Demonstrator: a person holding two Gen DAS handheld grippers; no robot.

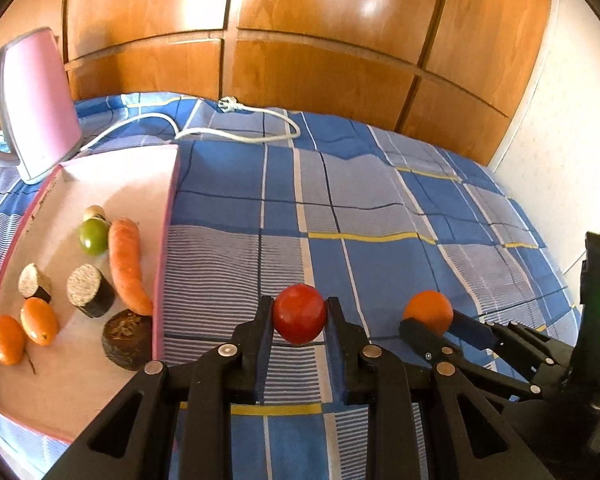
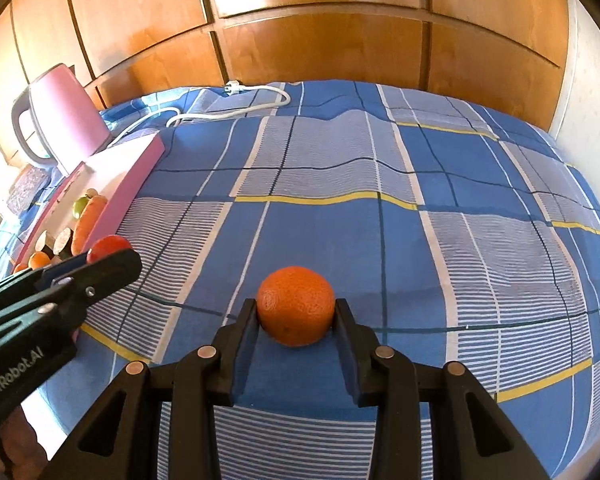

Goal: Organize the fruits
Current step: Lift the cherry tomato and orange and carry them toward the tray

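Red tomato (image 1: 299,314) sits pinched in the left hand-held gripper (image 1: 299,320). Beside it, the right hand-held gripper (image 2: 296,312) pinches an orange (image 2: 296,306) above the checked bedspread (image 2: 380,220).

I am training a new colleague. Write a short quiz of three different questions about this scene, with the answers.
1. True or false: the left gripper holds a green fruit.
2. Which fruit is between the right gripper's fingers? A) carrot B) orange C) kumquat
3. Fill in: the carrot lies inside the pink ____.

Key:
1. False; it holds a red tomato.
2. B, the orange.
3. Box.
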